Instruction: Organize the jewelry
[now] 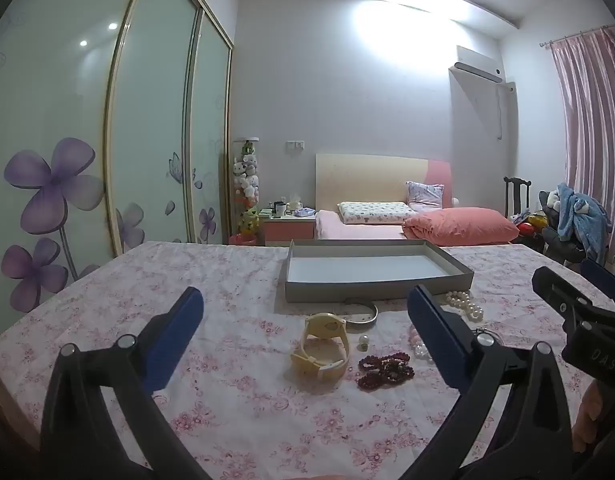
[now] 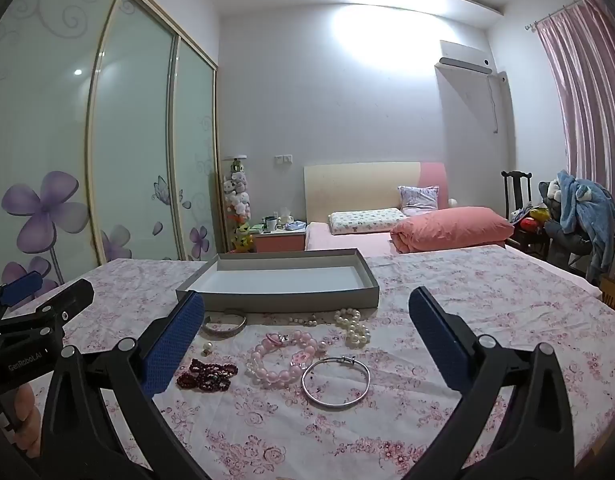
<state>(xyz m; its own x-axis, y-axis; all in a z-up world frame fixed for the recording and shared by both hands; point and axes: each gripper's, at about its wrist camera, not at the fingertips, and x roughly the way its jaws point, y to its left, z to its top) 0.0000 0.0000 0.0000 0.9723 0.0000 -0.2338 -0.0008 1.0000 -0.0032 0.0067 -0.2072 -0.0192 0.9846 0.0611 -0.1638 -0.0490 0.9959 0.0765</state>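
The counter (image 2: 467,300) wears matt floral cloth; the tray (image 2: 283,298) looks like matt grey cardboard; the bangle (image 2: 335,384) is polished metal; the pearl strand (image 2: 353,326) glossy; the watch (image 1: 321,346) cream plastic.

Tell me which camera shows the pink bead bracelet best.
The right wrist view: the pink bead bracelet lies whole and unblocked between the open tongs. In the left wrist view only a sliver of it peeks out beside the blue pad.

Home bedroom: bed (image 2: 387,236), wardrobe (image 2: 107,140).
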